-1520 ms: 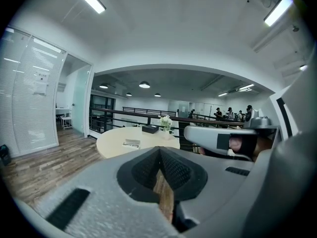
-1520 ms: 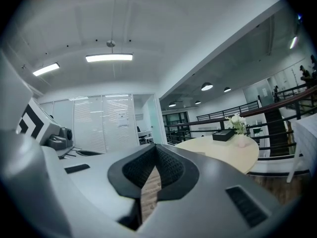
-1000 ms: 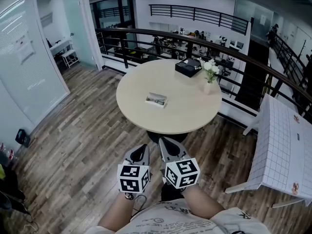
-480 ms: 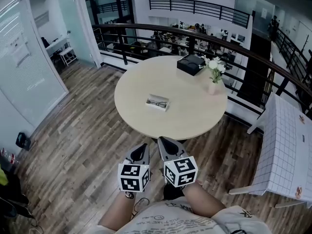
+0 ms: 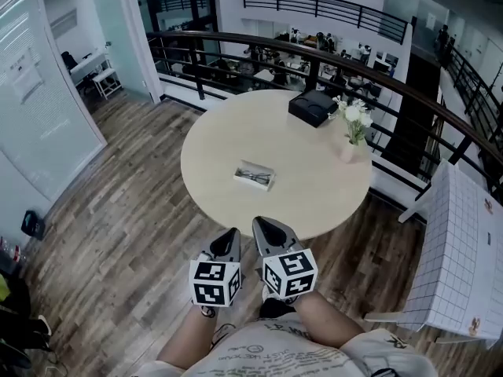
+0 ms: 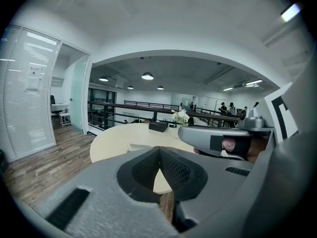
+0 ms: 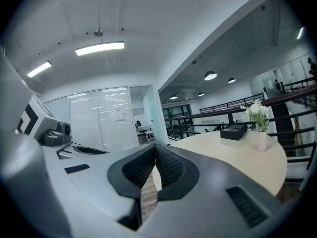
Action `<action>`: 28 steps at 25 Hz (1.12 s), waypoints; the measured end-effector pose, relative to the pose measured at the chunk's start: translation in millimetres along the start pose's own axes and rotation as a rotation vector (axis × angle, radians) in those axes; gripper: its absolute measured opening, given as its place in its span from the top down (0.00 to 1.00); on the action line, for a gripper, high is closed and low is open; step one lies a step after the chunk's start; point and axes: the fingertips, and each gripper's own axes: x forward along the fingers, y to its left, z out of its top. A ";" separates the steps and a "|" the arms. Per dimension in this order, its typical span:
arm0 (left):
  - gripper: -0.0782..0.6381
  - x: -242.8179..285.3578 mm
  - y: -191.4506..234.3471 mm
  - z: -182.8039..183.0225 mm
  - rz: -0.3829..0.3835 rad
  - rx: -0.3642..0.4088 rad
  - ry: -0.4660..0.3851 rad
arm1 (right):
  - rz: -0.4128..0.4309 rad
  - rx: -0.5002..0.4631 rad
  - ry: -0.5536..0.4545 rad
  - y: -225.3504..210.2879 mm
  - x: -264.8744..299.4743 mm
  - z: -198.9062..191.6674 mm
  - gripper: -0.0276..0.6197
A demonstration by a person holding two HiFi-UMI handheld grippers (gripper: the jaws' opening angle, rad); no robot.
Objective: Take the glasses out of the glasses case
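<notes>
Left tongs [image 5: 230,237]: shut tight, holding nothing.
Right tongs [image 5: 265,227]: shut too, empty, just beside the left ones.
Glasses case [image 5: 242,171]: open, near the middle of the worktop [image 5: 228,136], well apart from both tongs.
Glasses [image 5: 256,177]: lying inside the case.
Worktop: round and pale, with a black box [image 5: 312,106] and a vase [image 5: 348,149] of white flowers at the far side.
Floor [image 5: 118,218]: brown wood boards, under both tongs.
Room: a dark railing [image 5: 236,44] curves behind the worktop; glass walls [image 5: 39,108] stand at the left.

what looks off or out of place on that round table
Nothing stands out. The glasses case lies flat near the middle of the table, with the glasses inside. The black box and the upright flower vase sit by the far edge. Nothing is spilled.
</notes>
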 end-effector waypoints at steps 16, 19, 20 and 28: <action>0.87 127.3 35.2 58.7 0.039 -0.015 0.020 | 0.043 -0.020 0.067 -94.0 107.1 32.3 0.93; 0.87 141.4 42.6 62.5 0.049 -0.024 0.028 | 0.049 -0.015 0.088 -106.7 121.6 31.9 0.93; 0.87 144.9 45.5 62.5 0.053 -0.027 0.033 | 0.052 -0.015 0.092 -109.2 125.9 31.1 0.93; 0.87 162.3 67.6 47.3 0.057 -0.065 0.076 | 0.077 -0.049 0.147 -118.4 152.6 15.5 0.93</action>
